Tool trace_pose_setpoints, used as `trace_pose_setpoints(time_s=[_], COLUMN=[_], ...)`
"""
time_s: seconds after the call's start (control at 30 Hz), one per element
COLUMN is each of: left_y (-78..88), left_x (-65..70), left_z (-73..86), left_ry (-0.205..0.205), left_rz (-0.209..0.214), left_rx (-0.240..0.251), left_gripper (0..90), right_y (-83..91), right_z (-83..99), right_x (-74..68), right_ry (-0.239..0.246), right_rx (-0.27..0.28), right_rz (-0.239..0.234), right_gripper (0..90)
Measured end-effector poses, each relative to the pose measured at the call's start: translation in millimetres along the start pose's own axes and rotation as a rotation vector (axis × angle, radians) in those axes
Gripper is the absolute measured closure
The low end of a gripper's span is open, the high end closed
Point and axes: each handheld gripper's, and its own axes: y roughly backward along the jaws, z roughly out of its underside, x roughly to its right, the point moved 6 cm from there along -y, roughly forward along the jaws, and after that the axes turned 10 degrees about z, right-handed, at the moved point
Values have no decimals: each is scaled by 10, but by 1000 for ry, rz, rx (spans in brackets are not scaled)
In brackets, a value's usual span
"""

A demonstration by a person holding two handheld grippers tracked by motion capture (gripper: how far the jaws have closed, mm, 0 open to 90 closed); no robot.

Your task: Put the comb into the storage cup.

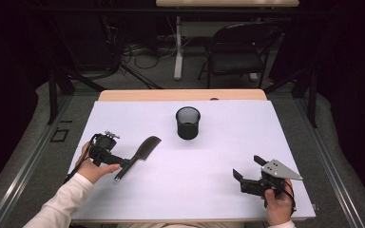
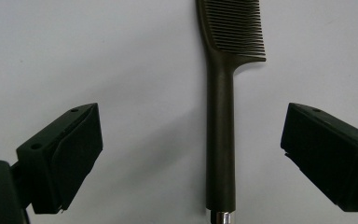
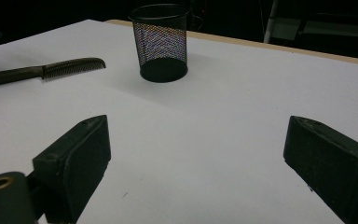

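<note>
Comb (image 1: 142, 151) lies flat on white surface (image 1: 209, 156), lower left of high view, handle between left gripper (image 2: 191, 158) fingers, spread wide, not touching. Right gripper (image 1: 248, 167) lower right, fingers wide apart, holding nothing. Mesh cup (image 1: 188, 122) upright at upper centre, well apart from comb.
</note>
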Motion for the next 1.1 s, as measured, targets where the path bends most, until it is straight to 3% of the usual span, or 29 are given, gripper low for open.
trace_pose_setpoints(time_s=[0.37, 0.57, 0.9, 1.1], left_y=[-23, -53, -123, -157], left_x=[36, 46, 42, 31], left_z=[-60, -72, -71, -68], left_ry=[-10, 6, -3, 25], left_rz=[19, 30, 16, 30], left_rx=[4, -17, -59, -87], left_gripper=[151, 178, 316, 376], right_y=[-3, -4, -4, -6], right_z=[2, 2, 3, 6], right_x=[-2, 1, -4, -7], right_ry=[0, 1, 2, 2], right_rx=[-1, -1, -4, -7], right_rz=[0, -1, -3, -5], right_gripper=[72, 72, 72, 72])
